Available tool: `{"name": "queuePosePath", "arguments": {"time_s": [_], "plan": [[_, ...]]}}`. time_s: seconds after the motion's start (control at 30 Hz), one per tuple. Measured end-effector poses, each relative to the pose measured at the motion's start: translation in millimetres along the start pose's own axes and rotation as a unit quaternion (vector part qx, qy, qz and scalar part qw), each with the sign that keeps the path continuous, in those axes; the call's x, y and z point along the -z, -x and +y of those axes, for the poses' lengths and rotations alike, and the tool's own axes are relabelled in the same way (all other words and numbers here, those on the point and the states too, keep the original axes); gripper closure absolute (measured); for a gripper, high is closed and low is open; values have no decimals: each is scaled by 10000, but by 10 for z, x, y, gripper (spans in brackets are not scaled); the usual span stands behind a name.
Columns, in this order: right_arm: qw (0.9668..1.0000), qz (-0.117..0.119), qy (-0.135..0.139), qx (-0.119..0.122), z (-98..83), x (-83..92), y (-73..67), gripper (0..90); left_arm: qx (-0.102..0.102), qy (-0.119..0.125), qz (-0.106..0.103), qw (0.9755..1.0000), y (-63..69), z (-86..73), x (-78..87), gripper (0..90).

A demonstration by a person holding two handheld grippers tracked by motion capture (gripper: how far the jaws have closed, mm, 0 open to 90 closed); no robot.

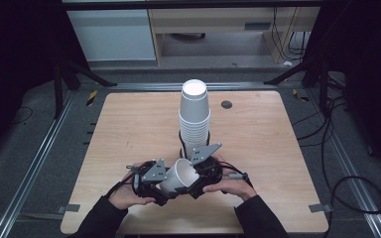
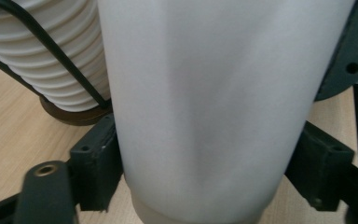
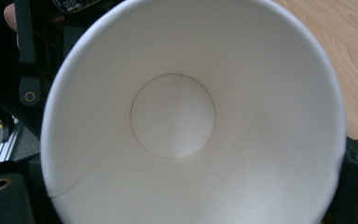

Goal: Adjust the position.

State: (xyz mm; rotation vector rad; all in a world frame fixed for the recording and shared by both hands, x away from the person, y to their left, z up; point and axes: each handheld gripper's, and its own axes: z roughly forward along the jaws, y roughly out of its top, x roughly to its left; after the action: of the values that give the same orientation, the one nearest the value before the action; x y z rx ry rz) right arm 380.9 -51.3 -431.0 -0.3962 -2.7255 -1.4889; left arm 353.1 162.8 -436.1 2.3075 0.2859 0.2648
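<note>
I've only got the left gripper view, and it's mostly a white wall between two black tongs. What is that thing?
Observer: A paper cup, tipped on its side, mouth toward the person's right.
Operator: Anything inside it?
Observer: No. The right gripper view looks straight into its mouth, and it is empty.
Operator: And those white ribs behind it?
Observer: A tall stack of upside-down cups, standing mid-table.

Even overhead light brightens the table (image 1: 129, 129); surroundings at nine and three o'clock fall dark. The close white cup (image 2: 205, 107) looks soft, slightly blurred, without glare.
</note>
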Motion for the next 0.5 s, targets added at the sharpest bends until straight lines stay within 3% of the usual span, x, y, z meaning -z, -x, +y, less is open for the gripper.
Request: {"name": "queuePosePath", "arguments": {"time_s": [0.27, 0.5], "plan": [[10000, 3, 95, 14, 1, 2, -3, 58, 99, 94, -59, 9999, -11, -5, 12, 221], [9994, -27, 337, 3, 12, 72, 3, 45, 196, 270, -117, 9994, -53, -15, 66, 224]]}}
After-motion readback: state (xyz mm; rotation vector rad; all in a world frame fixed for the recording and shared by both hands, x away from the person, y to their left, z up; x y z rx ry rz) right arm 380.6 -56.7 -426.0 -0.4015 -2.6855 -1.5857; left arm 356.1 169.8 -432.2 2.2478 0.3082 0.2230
